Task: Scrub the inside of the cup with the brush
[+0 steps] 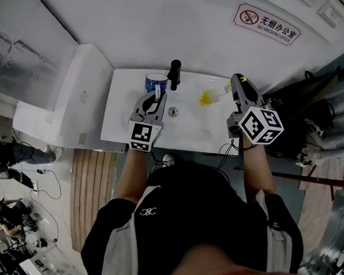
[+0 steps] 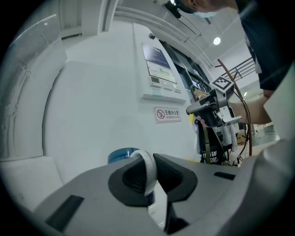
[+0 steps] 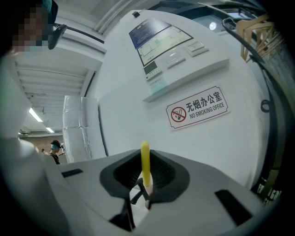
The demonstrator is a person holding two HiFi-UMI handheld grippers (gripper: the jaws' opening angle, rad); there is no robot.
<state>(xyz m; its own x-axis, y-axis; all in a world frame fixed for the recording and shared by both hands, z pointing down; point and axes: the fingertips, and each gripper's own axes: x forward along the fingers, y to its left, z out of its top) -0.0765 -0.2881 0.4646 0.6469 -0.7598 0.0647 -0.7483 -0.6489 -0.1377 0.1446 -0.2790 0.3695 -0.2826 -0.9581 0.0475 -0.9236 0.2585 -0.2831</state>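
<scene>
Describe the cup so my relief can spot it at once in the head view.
Find the white sink against the wall, then the black tap at its back edge. The cup is just left of that tap, its white handle clamped in the left gripper. It is the only blue thing there; the brush to its right is yellow.
</scene>
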